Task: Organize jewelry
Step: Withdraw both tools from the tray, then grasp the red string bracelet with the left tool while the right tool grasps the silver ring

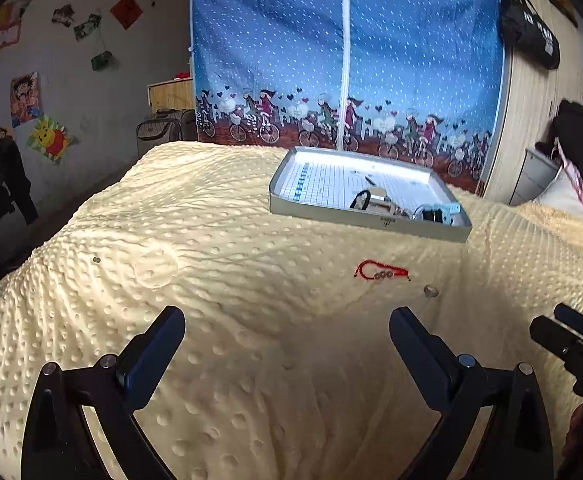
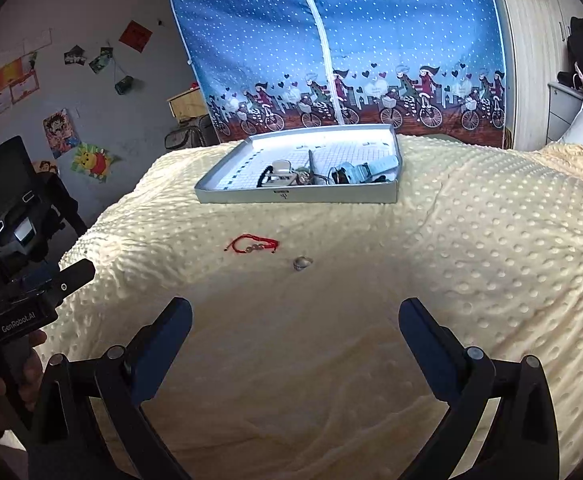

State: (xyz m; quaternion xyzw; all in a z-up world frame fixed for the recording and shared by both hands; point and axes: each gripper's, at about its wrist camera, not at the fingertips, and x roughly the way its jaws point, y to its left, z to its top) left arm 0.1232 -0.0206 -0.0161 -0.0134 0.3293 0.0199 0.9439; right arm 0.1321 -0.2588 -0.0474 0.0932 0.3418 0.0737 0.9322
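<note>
A: Where is the jewelry at this moment?

B: A red string bracelet point(image 2: 252, 243) with small beads lies on the yellow dotted blanket point(image 2: 471, 240) of the bed. A silver ring point(image 2: 301, 263) lies just beside it, not touching. Behind them stands a shallow metal tray point(image 2: 295, 196), and near its front wall are some pieces: a dark band with a white part point(image 2: 277, 172) and a light blue strap point(image 2: 365, 170), maybe watches, but the view is too small to be sure.

A: And the grippers?

B: The left gripper point(image 1: 287, 316) has its jaws wide apart and holds nothing; it hangs over bare blanket, with the bracelet ahead and to its right. The right gripper point(image 2: 295, 308) is also spread wide and empty, and the ring sits ahead between its fingers, well apart from them.

A: The background?

B: A blue curtain point(image 2: 351, 40) with cyclists.
</note>
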